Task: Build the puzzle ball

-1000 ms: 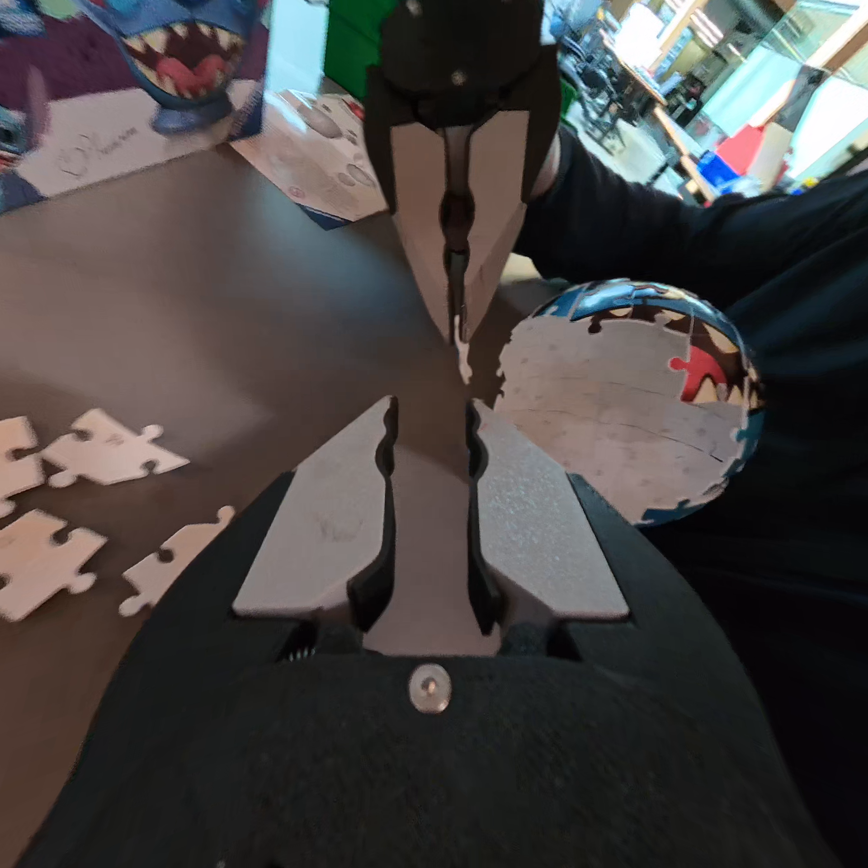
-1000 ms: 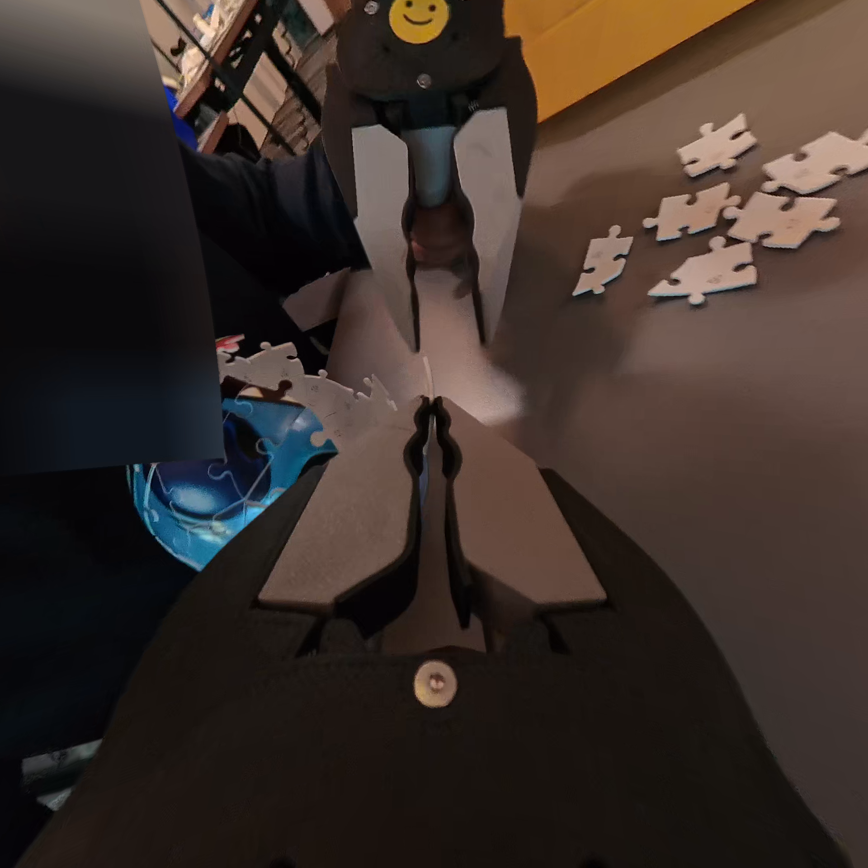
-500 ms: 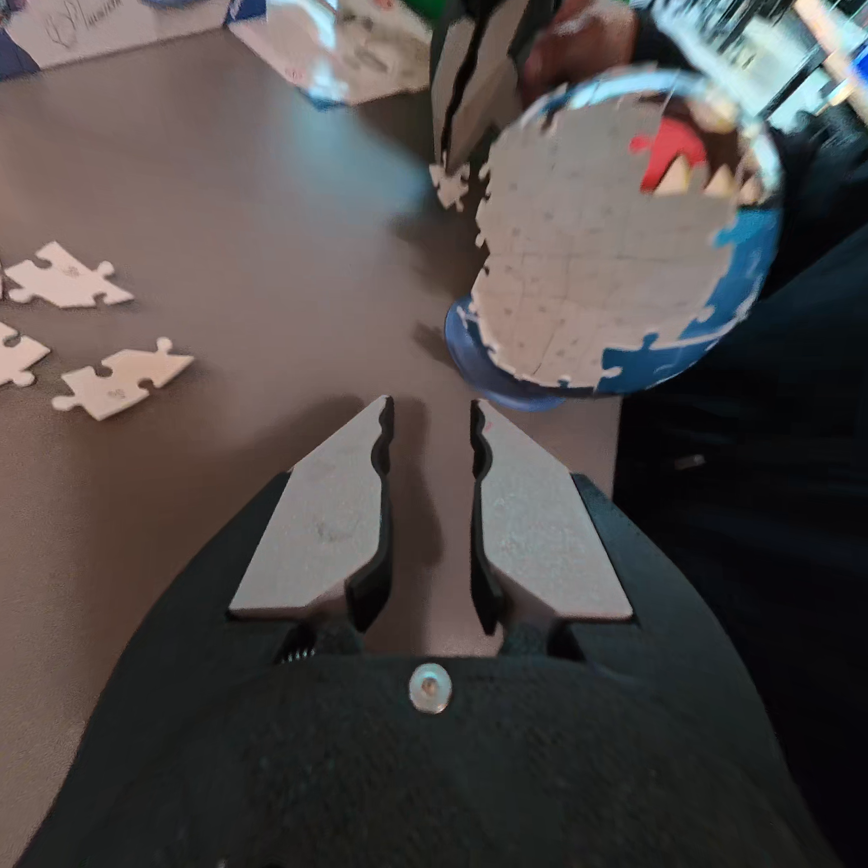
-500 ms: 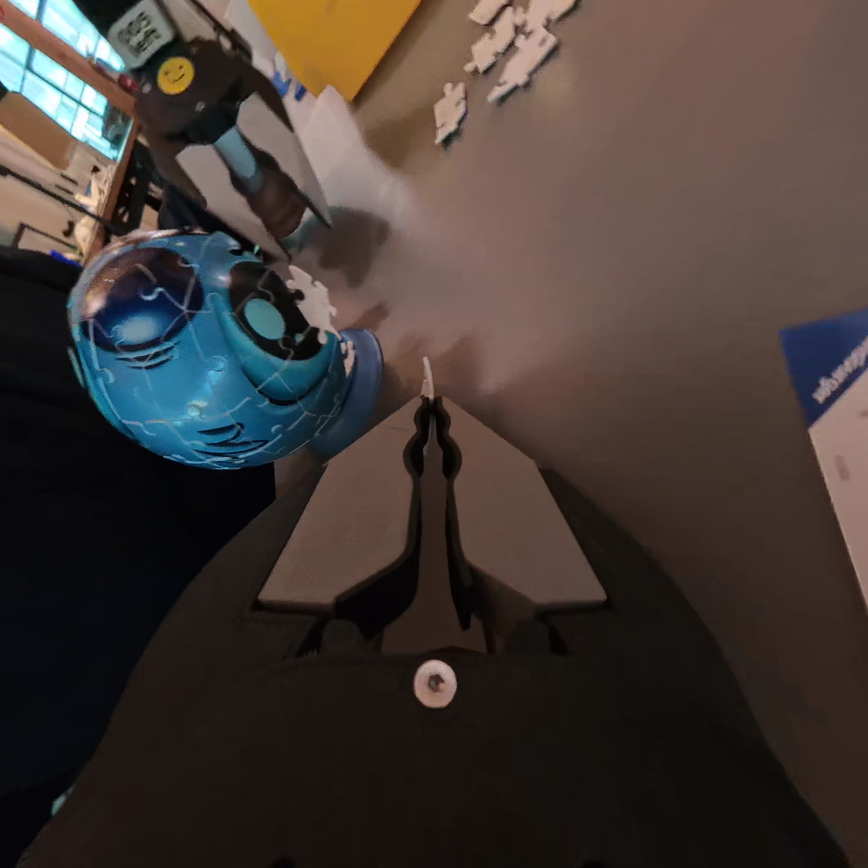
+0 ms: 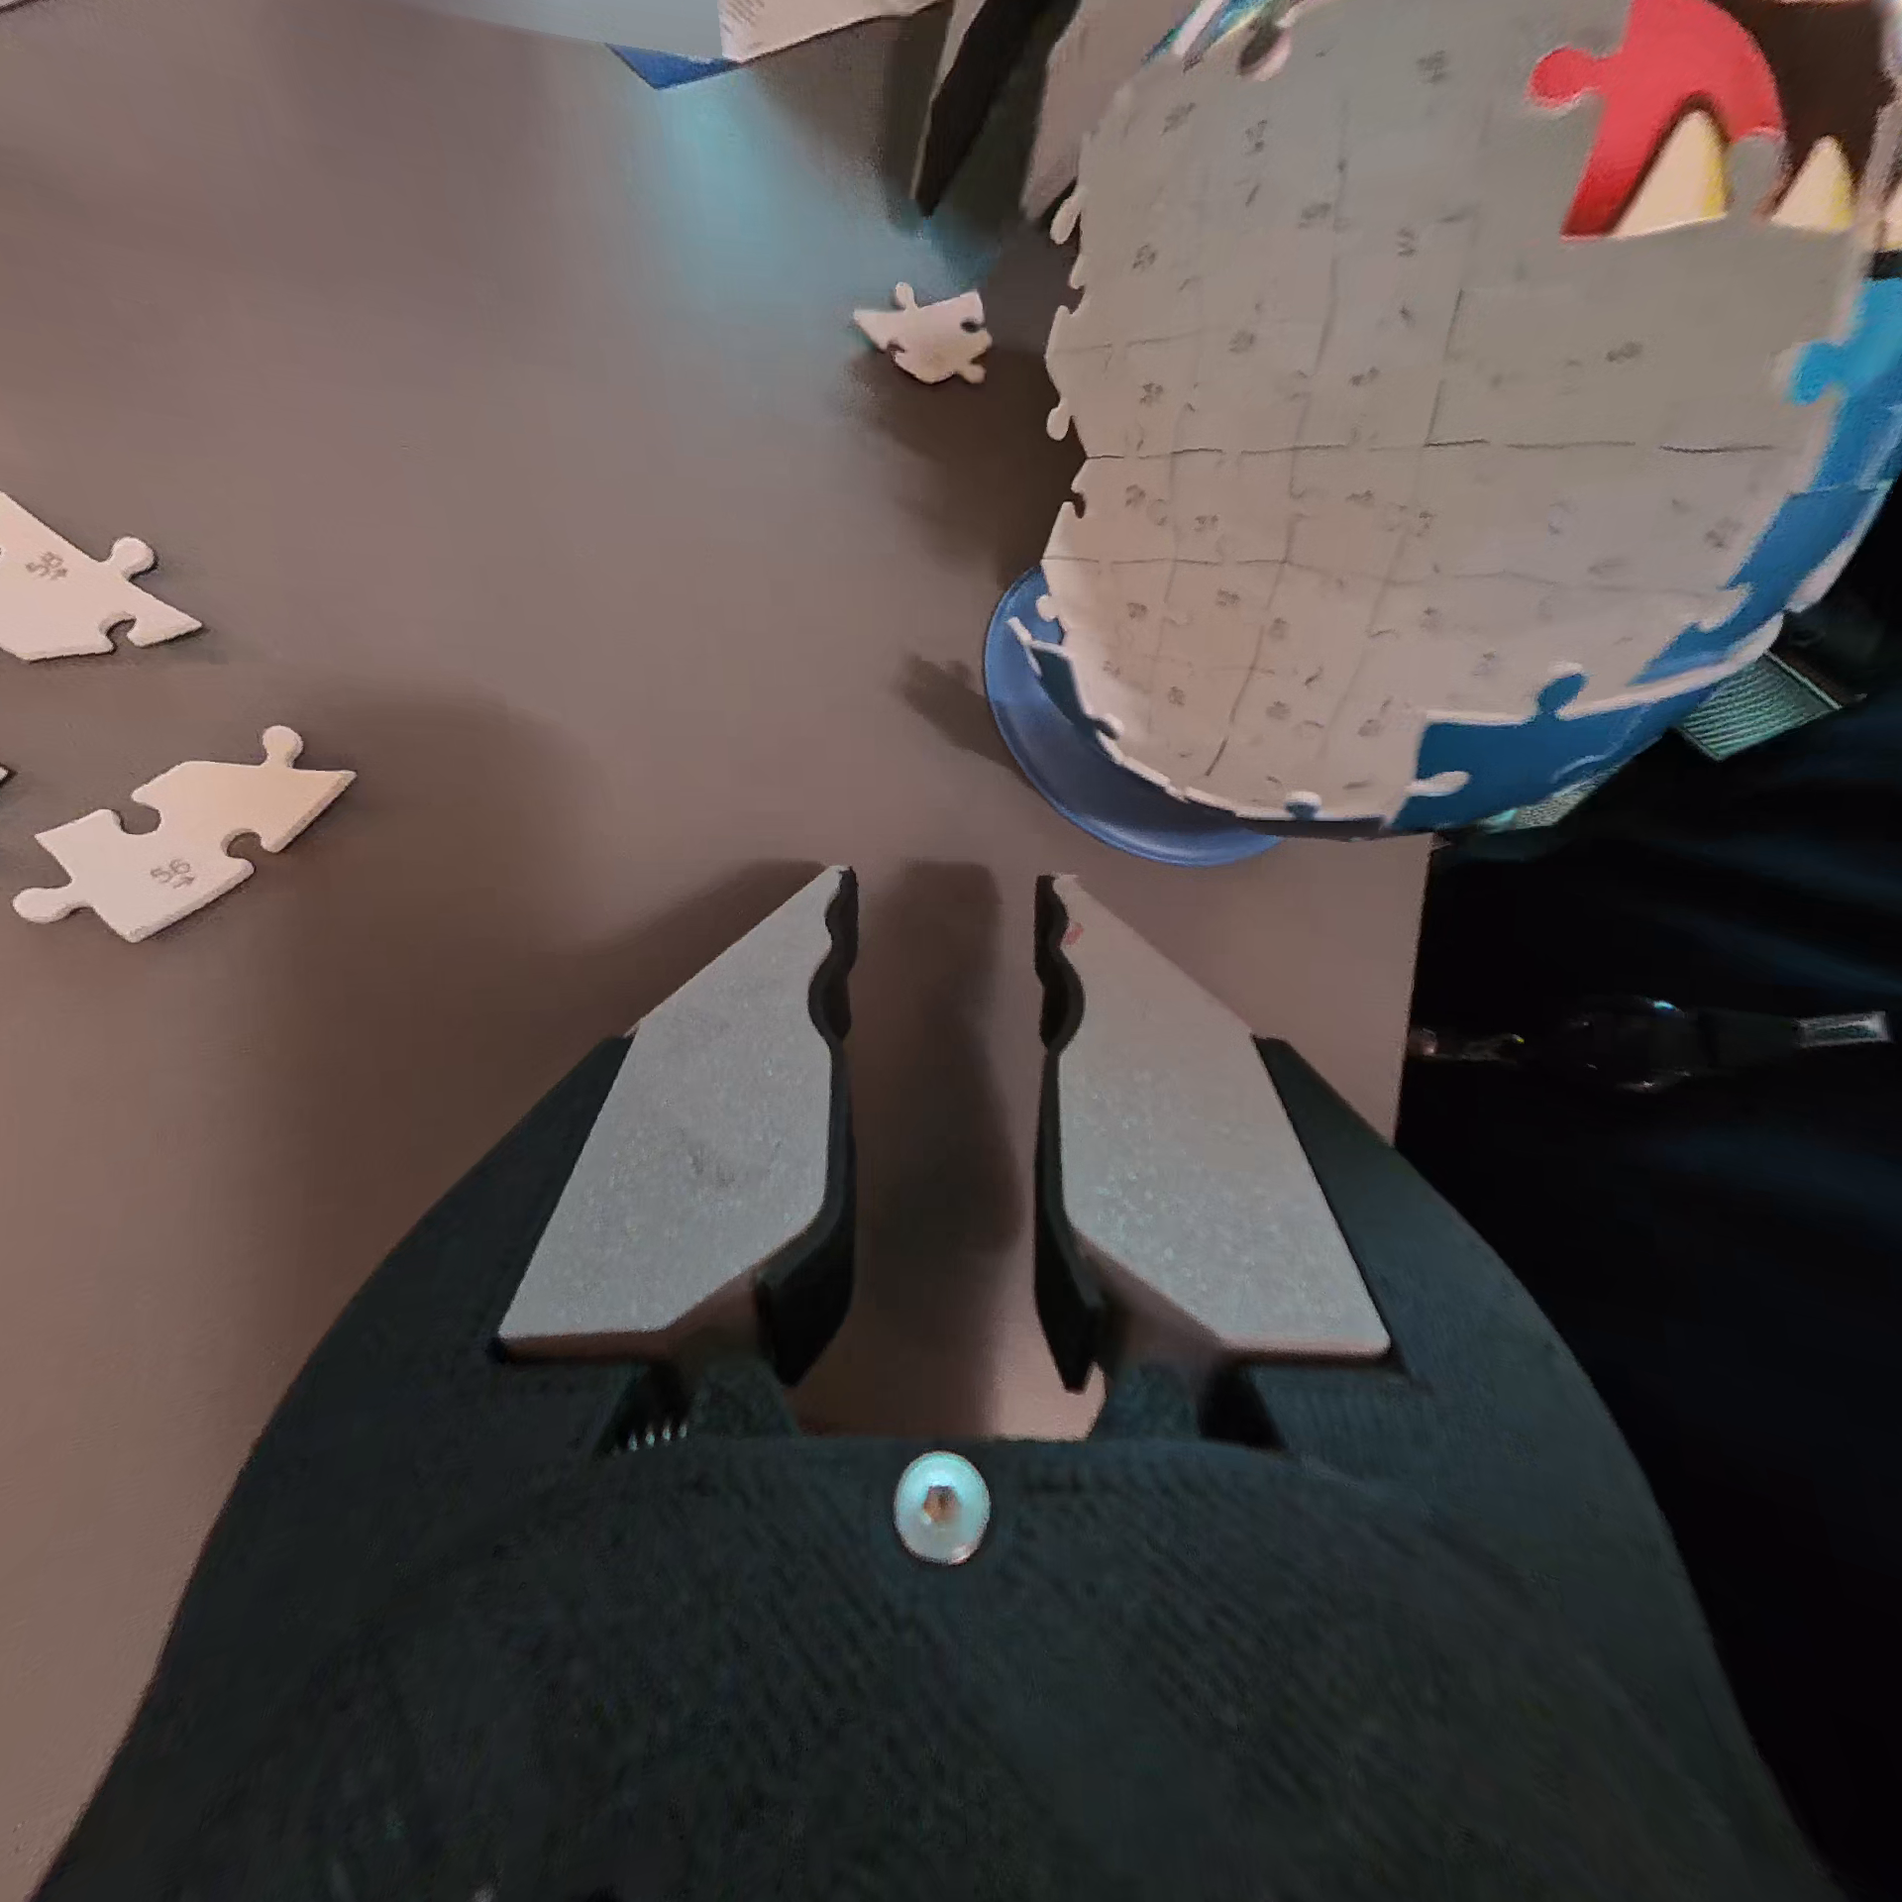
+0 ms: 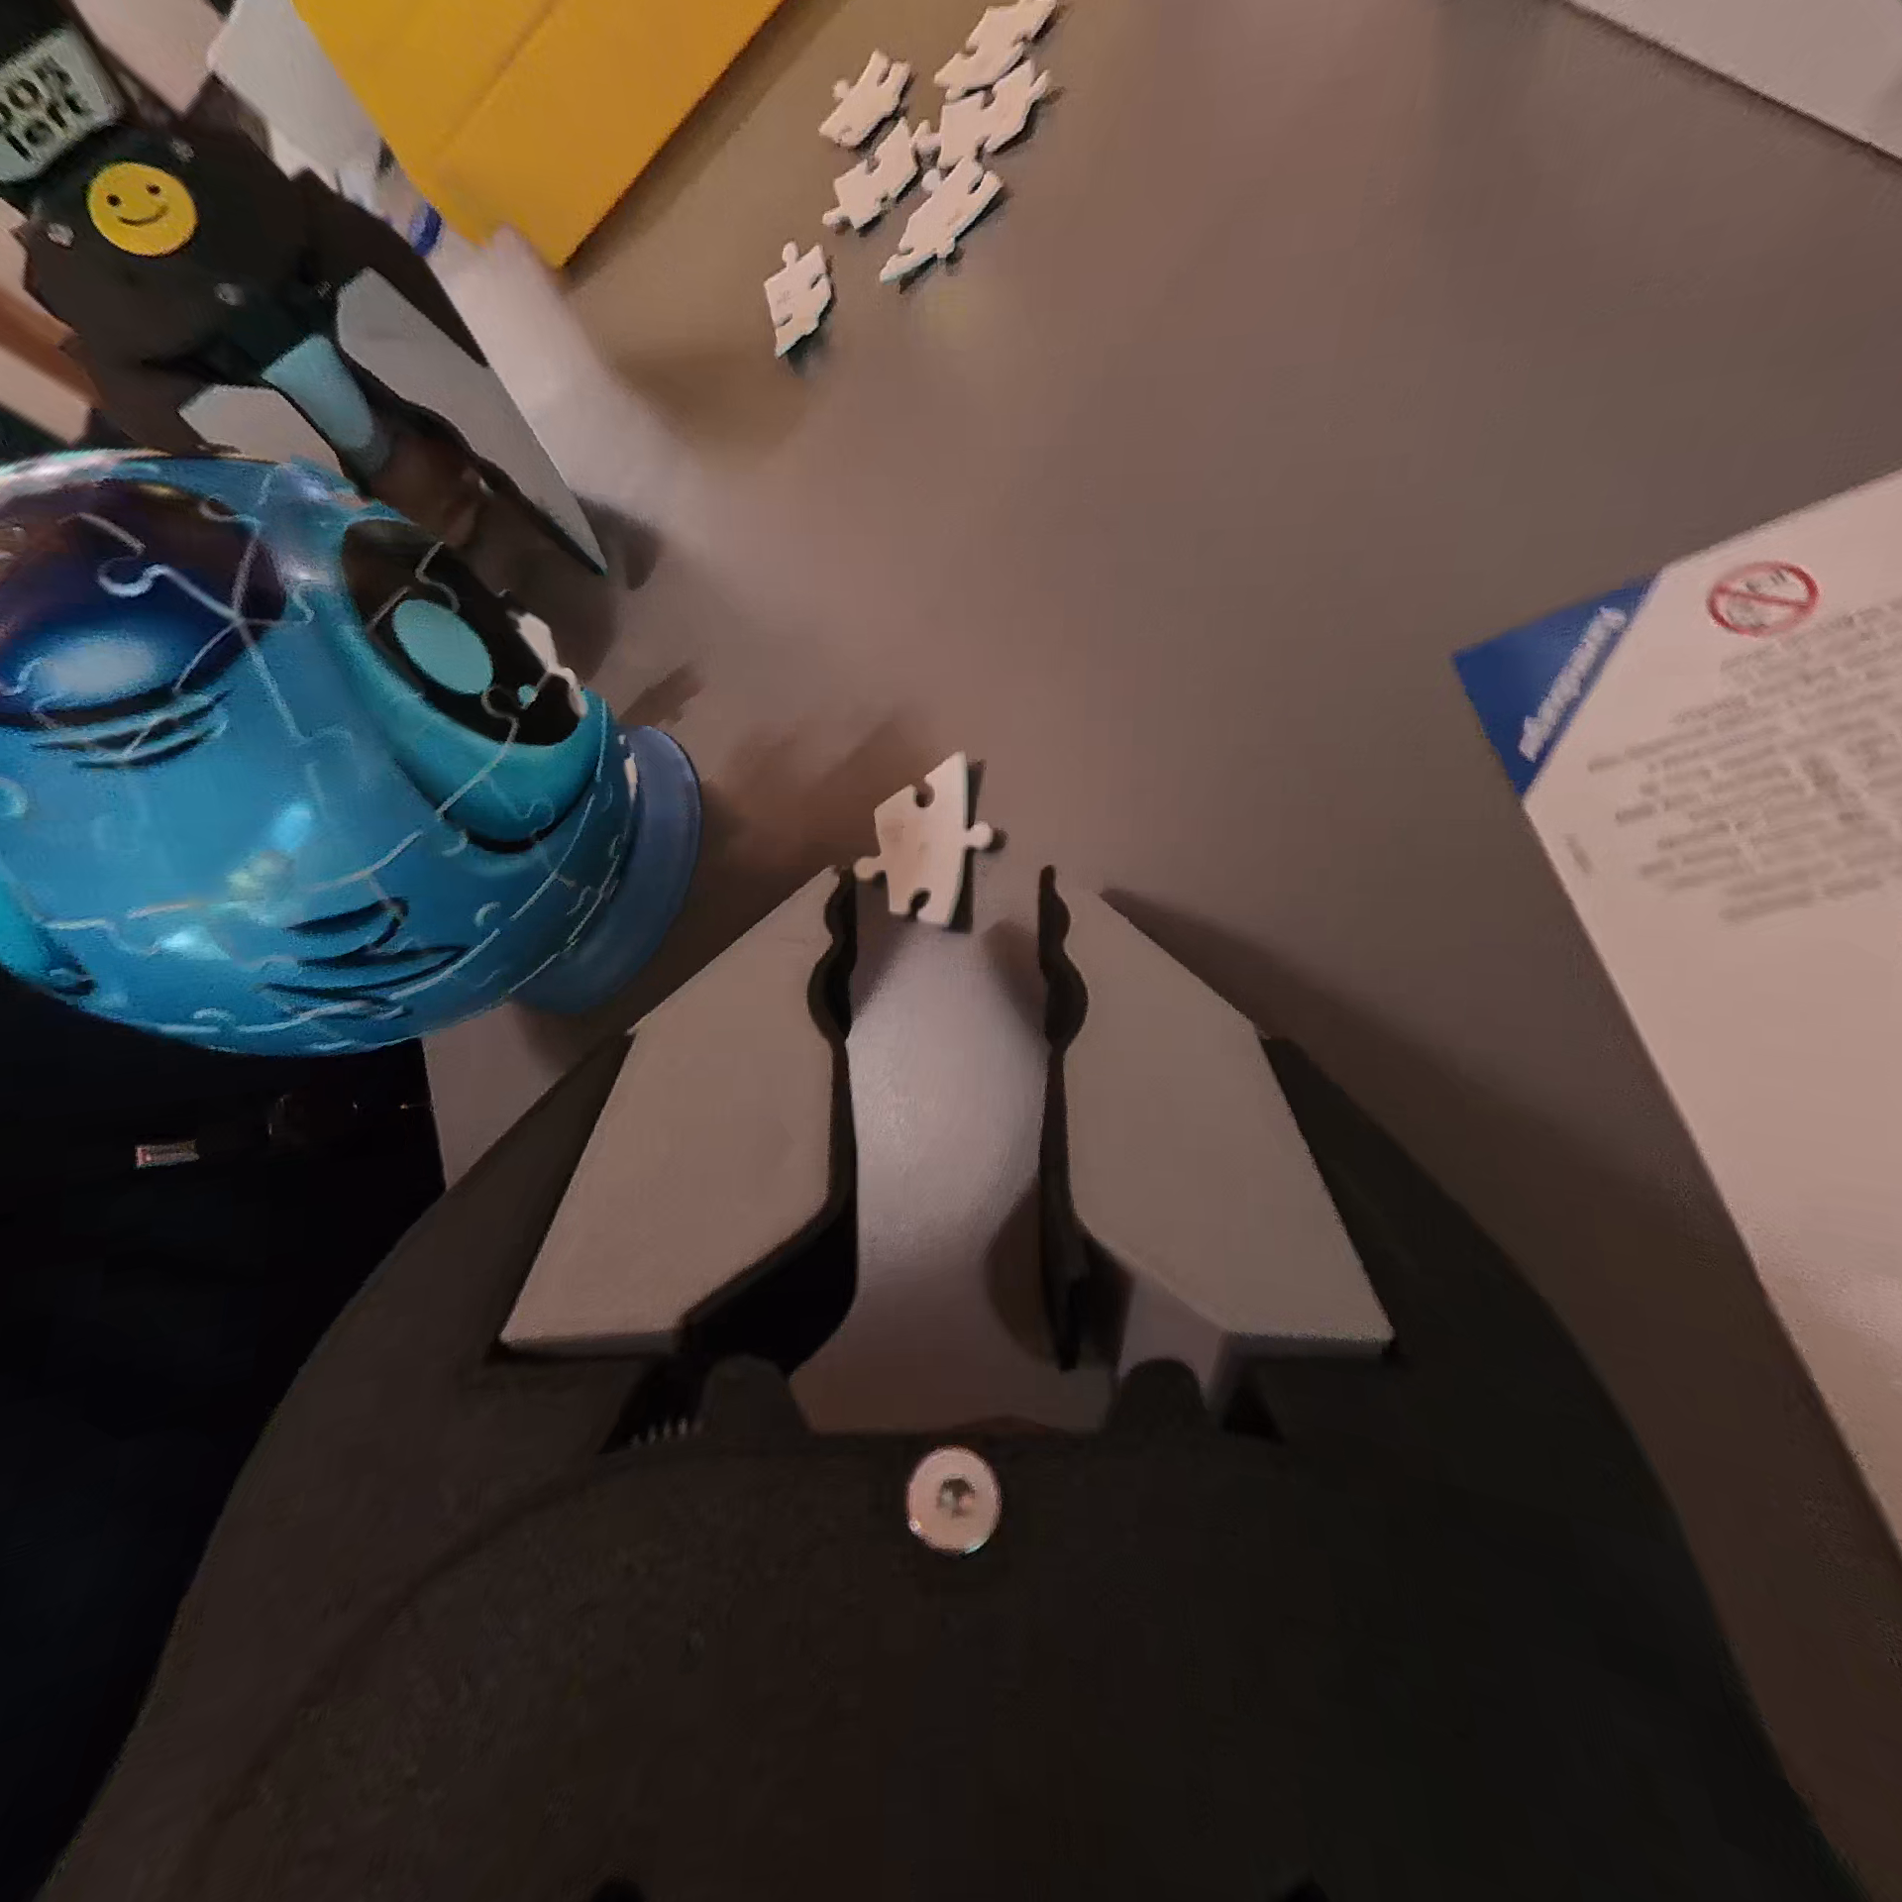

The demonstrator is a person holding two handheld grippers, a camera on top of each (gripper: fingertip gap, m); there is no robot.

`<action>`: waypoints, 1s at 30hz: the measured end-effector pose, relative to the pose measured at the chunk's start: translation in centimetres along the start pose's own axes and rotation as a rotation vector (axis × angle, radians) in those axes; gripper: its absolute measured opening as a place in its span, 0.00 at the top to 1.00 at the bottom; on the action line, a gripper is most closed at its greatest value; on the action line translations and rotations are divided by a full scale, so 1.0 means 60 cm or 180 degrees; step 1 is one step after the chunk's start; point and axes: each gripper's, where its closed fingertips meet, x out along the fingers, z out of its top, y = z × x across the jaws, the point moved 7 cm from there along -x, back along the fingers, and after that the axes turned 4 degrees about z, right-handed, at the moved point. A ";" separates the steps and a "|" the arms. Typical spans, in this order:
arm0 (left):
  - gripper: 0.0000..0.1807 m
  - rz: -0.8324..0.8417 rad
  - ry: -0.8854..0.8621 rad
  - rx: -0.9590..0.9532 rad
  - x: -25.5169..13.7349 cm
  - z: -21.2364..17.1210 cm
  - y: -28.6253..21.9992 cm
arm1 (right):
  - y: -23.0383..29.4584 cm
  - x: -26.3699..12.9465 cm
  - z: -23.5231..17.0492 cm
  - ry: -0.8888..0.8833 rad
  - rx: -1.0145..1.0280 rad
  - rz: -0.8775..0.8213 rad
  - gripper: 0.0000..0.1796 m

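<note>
Two grippers noted, neither holding anything. Found the left gripper with its jaws moderately apart, empty, hovering over the table near its front edge. Found the right gripper parted about as wide, also empty, with one loose puzzle piece white side up just beyond its tips, touched by neither finger as far as could be told.

Located the puzzle ball partly built and tilted on its blue stand at the table edge, open side and white inner faces turned toward the left wrist view. Could not tell what kept it tilted. Saw more spare pieces clustered well apart, beyond the ball, and a printed box off to the right.

Judged the step as re-gripping: piece down on the table, not yet fitted to the ball's open rim. Called next for closing the right jaws on that piece by its edge, then steadying the ball with the left before pressing the piece into the rim. Risked knocking the thin piece away or collapsing the shell with too hard a push.
</note>
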 end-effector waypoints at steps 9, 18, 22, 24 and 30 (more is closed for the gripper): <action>0.82 -0.0131 0.0140 -0.0019 0.007 -0.004 -0.002 | 0.087 -0.053 -0.089 -0.0585 0.0030 0.0048 0.78; 0.81 0.0000 -0.0042 -0.0128 -0.005 -0.004 -0.001 | 0.115 -0.061 -0.101 -0.0893 0.0001 0.0181 0.76; 0.81 -0.0143 -0.0169 -0.0285 -0.019 -0.011 -0.008 | 0.126 -0.064 -0.102 -0.0935 -0.0033 0.0592 0.74; 0.82 -0.0110 -0.0289 -0.0198 -0.028 -0.011 -0.016 | 0.138 -0.064 -0.102 -0.0914 -0.0217 0.0717 0.74; 0.77 -0.0052 -0.0161 -0.0012 -0.027 -0.023 -0.038 | 0.139 -0.061 -0.089 -0.0883 -0.0697 0.0512 0.77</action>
